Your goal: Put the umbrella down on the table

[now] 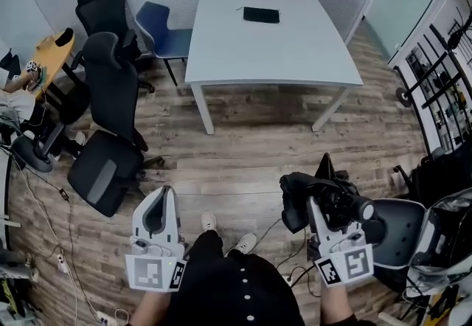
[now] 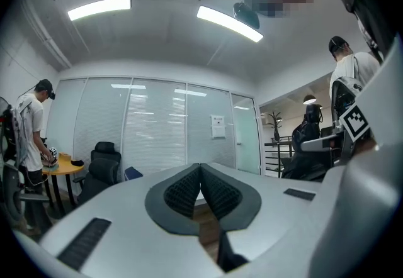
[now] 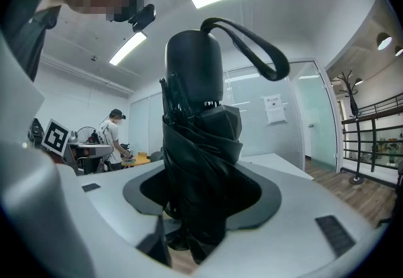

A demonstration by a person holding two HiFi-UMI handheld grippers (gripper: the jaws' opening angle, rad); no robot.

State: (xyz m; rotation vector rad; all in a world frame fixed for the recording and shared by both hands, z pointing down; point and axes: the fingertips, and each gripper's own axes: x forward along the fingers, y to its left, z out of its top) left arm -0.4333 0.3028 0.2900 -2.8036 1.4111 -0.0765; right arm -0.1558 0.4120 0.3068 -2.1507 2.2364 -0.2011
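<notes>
Low at the person's right side, the right gripper (image 1: 318, 206) pinches the umbrella (image 3: 201, 163) around its bundled fabric, a grip that probably stops the loose folds spilling while it is carried. It is well short of the white table (image 1: 295, 59), so it cannot be set down yet. Folded and black, the umbrella has a smooth rounded handle (image 3: 194, 66) with a wrist strap (image 3: 258, 50) looping off it. The left gripper (image 2: 200, 192) seems unneeded, its jaws pressed together on nothing.
</notes>
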